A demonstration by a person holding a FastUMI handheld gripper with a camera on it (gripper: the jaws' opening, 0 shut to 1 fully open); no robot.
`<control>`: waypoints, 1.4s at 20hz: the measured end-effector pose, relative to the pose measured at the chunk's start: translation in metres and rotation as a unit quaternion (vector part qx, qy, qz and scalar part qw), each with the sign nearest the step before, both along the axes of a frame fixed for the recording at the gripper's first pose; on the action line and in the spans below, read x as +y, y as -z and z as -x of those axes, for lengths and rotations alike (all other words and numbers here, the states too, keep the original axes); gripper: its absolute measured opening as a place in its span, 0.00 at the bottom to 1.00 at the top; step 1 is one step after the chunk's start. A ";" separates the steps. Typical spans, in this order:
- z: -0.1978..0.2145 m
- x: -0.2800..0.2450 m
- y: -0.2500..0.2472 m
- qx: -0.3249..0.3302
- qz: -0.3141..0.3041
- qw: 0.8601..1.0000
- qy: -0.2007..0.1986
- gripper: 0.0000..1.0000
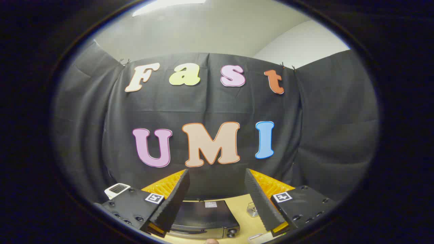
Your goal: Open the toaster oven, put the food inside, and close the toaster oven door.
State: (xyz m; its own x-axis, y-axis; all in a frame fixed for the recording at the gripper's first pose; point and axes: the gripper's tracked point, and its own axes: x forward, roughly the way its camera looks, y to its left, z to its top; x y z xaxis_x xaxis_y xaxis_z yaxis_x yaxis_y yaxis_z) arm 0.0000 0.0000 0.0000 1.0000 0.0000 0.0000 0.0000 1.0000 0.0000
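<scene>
My gripper (217,200) is held high and stands open, with nothing between its two fingers. Below it, between the fingers, I look down on the dark top of the toaster oven (203,217), which rests on a light wooden table (242,223). Its door is out of sight from this angle, so whether it is open or closed cannot be told. A knob (232,232) shows at the oven's near right corner. I cannot make out the food.
A small clear container (252,209) stands on the table just right of the oven. A white object with a dark grille (117,190) sits left of the left finger. The black cloth wall rises close behind the table.
</scene>
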 end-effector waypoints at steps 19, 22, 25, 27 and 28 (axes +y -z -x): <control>-0.006 0.068 0.044 0.031 -0.003 0.999 -0.035 1.00; -0.014 0.084 0.089 0.063 0.002 0.997 -0.042 1.00; -0.021 0.096 0.143 0.101 0.010 0.994 -0.046 1.00; -0.025 0.101 0.180 0.133 0.024 0.990 -0.043 1.00; -0.026 0.103 0.198 0.147 0.032 0.988 -0.044 1.00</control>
State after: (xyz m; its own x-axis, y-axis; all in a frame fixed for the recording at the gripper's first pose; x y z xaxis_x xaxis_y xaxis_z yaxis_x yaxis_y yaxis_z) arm 0.0258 0.1029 -0.1980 0.9531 0.0779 -0.2924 -0.0968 0.9940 -0.0506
